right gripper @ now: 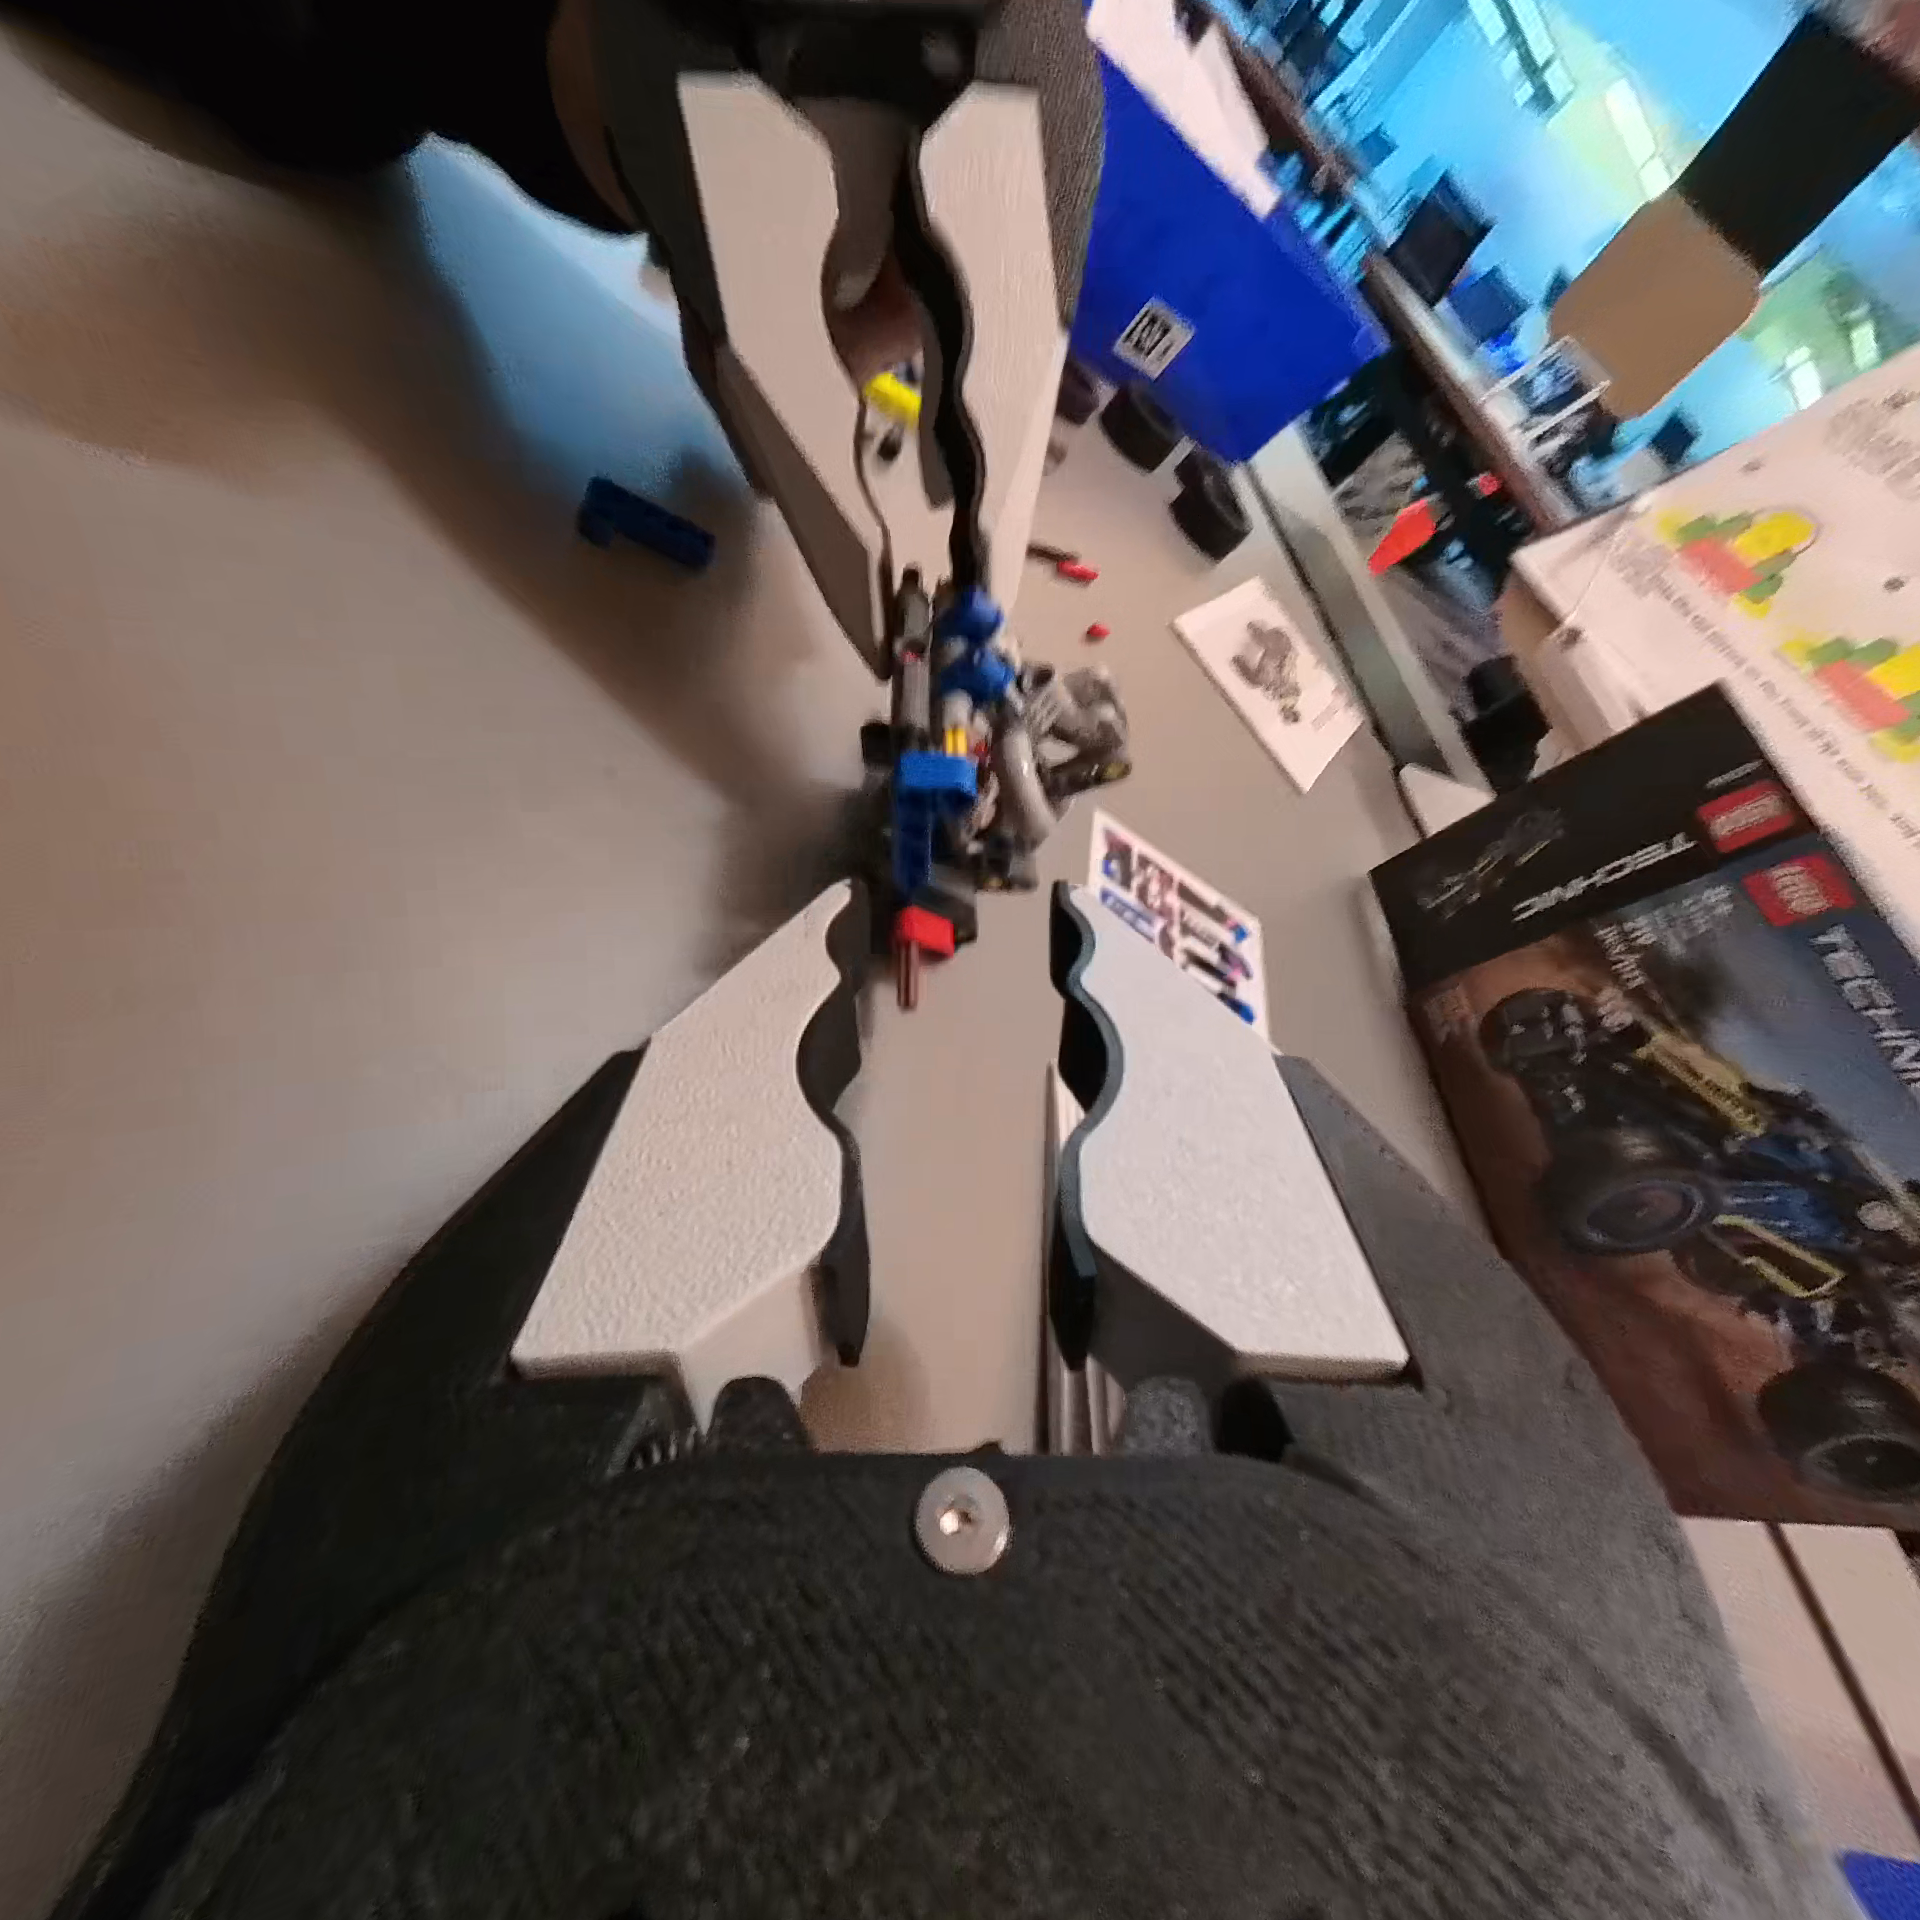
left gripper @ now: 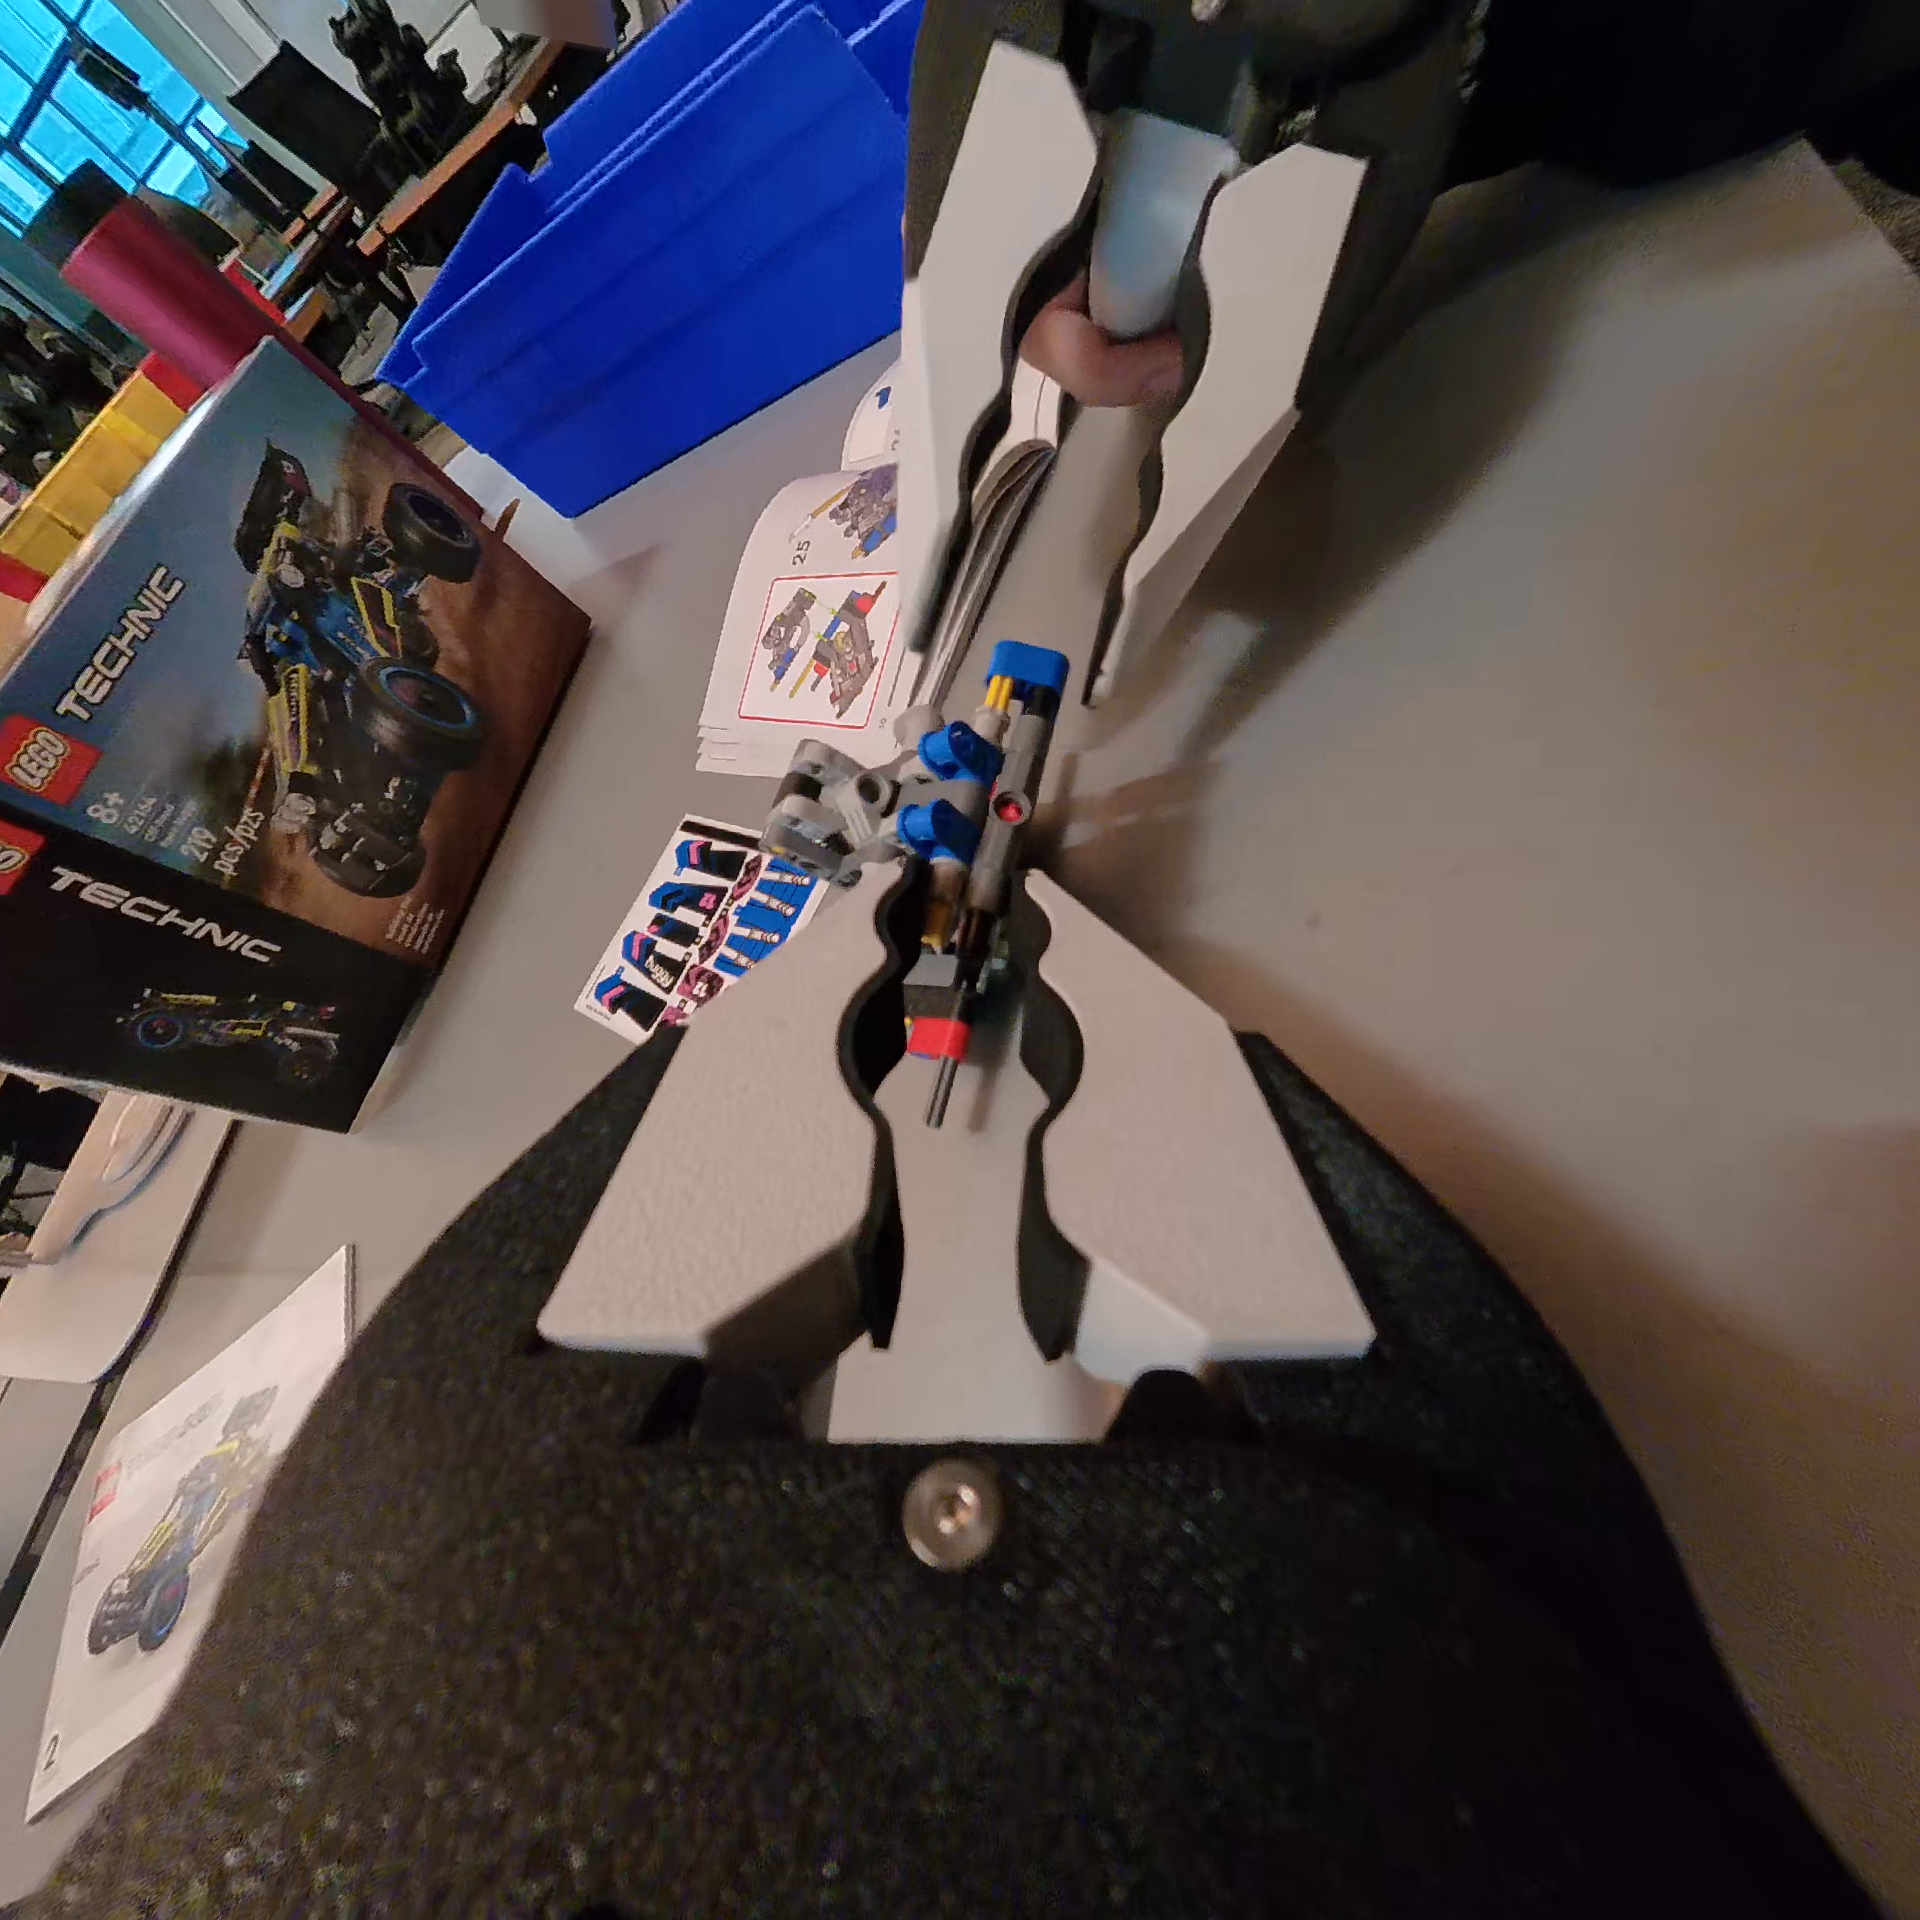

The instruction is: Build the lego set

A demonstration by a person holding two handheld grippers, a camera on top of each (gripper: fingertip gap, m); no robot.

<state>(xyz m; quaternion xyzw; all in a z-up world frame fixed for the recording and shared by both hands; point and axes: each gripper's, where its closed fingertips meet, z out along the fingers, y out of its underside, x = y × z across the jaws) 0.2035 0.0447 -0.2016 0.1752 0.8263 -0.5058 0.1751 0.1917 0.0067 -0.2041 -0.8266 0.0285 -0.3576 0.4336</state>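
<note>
- One partly built lego assembly (left gripper: pixel 940 821), grey and blue with yellow pins and a red piece at one end, sits near the middle of the grey tabletop (left gripper: pixel 1507 935).
- Left gripper (left gripper: pixel 961 935): its two fingers pinch the assembly's end with the red piece and black axle.
- Right gripper (right gripper: pixel 951 904): its two fingers are spread, with the assembly's red-tipped end just off the left finger's tip and no grip on it.
- In the left wrist view the right gripper (left gripper: pixel 1023 665) faces the left one from the far side of the assembly.
- One set box (left gripper: pixel 239 727) stands toward the tabletop's side, with one sticker sheet (left gripper: pixel 691 930) between it and the assembly.
- One open instruction booklet (left gripper: pixel 800 623) lies just beyond the sticker sheet; a second booklet (left gripper: pixel 156 1538) lies near the table edge.
- Blue bins (left gripper: pixel 665 260) line the far edge; their count is unclear.
- Loose parts in the right wrist view: one blue piece (right gripper: pixel 644 525), one yellow piece (right gripper: pixel 894 395), three black tyres (right gripper: pixel 1205 504) by the bins, a few small red bits (right gripper: pixel 1070 566).
</note>
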